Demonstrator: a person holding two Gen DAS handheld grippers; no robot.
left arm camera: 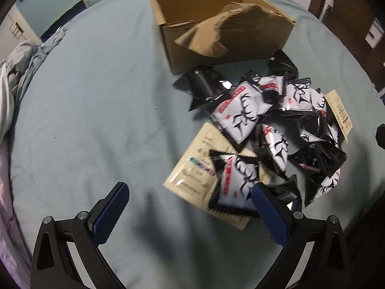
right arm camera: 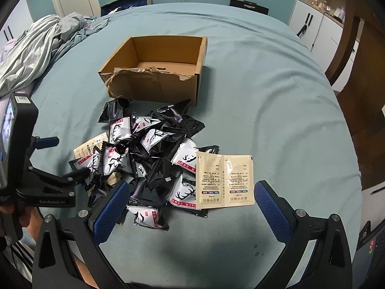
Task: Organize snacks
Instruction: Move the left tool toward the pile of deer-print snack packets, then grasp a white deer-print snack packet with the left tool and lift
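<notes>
Both my left gripper [left arm camera: 190,213] and right gripper [right arm camera: 192,208] gape empty, so I'd probably pinch one edge packet [left arm camera: 234,183] by its crimped seam for the box [right arm camera: 154,72].

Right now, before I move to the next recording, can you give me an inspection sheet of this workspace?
Surface: bed with a teal sheet, lightly wrinkled, a few small marks near the front.
Job's things: open cardboard box with a torn front wall, no packets visible inside; pile of black and white deer-print snack packets in front of it; beige twin sachet at the pile's right edge; another beige sachet partly under packets.
Clutter: crumpled grey bedding at the far left.
Grippers: left gripper open, at the pile's near edge; right gripper open, low over the pile, holding nothing.
Cables: nothing seen.
Surroundings: white cabinets, teal wall, wooden furniture at right.
</notes>
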